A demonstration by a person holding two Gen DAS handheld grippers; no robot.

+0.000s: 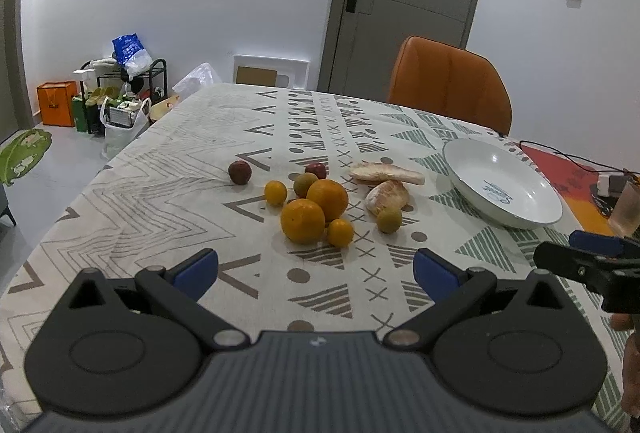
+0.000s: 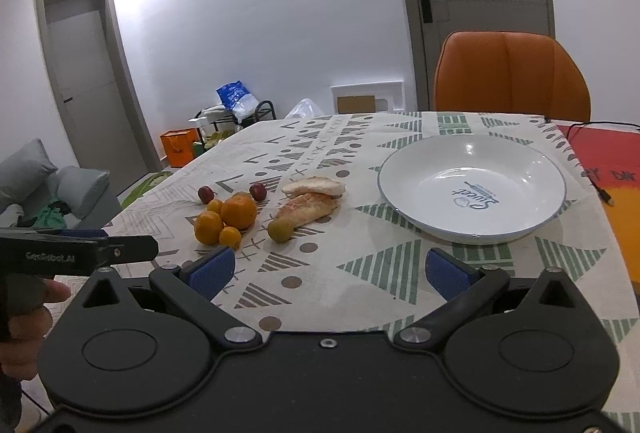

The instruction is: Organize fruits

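A cluster of fruit lies mid-table: two large oranges (image 1: pixel 303 220) (image 1: pixel 328 198), two small yellow-orange fruits (image 1: pixel 276 192) (image 1: pixel 340 232), two greenish ones (image 1: pixel 389 219) (image 1: pixel 305 184) and two dark red plums (image 1: pixel 240 172) (image 1: pixel 316 170). Two pieces of bread (image 1: pixel 387 193) lie beside them. An empty white bowl (image 2: pixel 472 189) stands to the right. My left gripper (image 1: pixel 316 269) is open, short of the oranges. My right gripper (image 2: pixel 330 269) is open, short of the bowl and the green fruit (image 2: pixel 280 230), holding nothing.
An orange chair (image 2: pixel 510 73) stands at the table's far side. A black cable (image 2: pixel 592 125) and a red-orange mat (image 2: pixel 612 161) lie at the right edge. A cup (image 1: pixel 626 207) stands near the right. A person's hand (image 2: pixel 28 313) holds the left gripper.
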